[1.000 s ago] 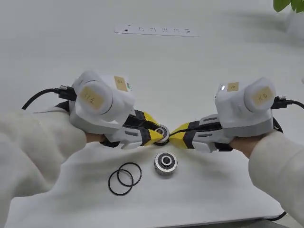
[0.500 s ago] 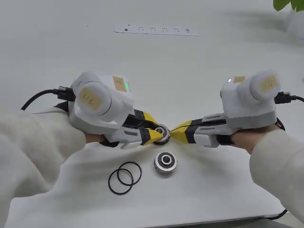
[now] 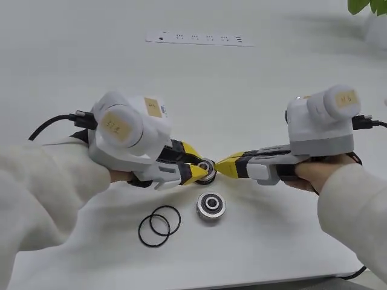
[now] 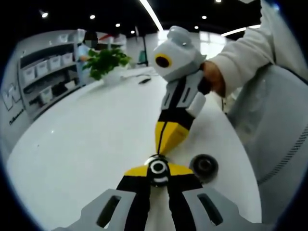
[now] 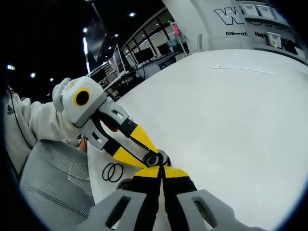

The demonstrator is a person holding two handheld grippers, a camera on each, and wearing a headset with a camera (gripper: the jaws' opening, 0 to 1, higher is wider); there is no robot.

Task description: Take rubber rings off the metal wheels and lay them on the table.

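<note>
Left gripper [image 4: 158, 169] clamps small silver metal wheel [image 3: 208, 170]; right gripper [image 5: 162, 169] jaws pressed together at wheel rim ahead. Risk: tips slip off thin rubber ring; pull twists wheel free.

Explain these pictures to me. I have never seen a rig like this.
No robot here: a person holds a two-jaw gripper in each hand. One picture comes from a headset camera looking down; the round ones come from cameras riding on each gripper. The left gripper clamps a metal wheel; the right gripper, jaws shut, has its tips at that wheel's edge. On the white table lie a second wheel and two black rubber rings.
</note>
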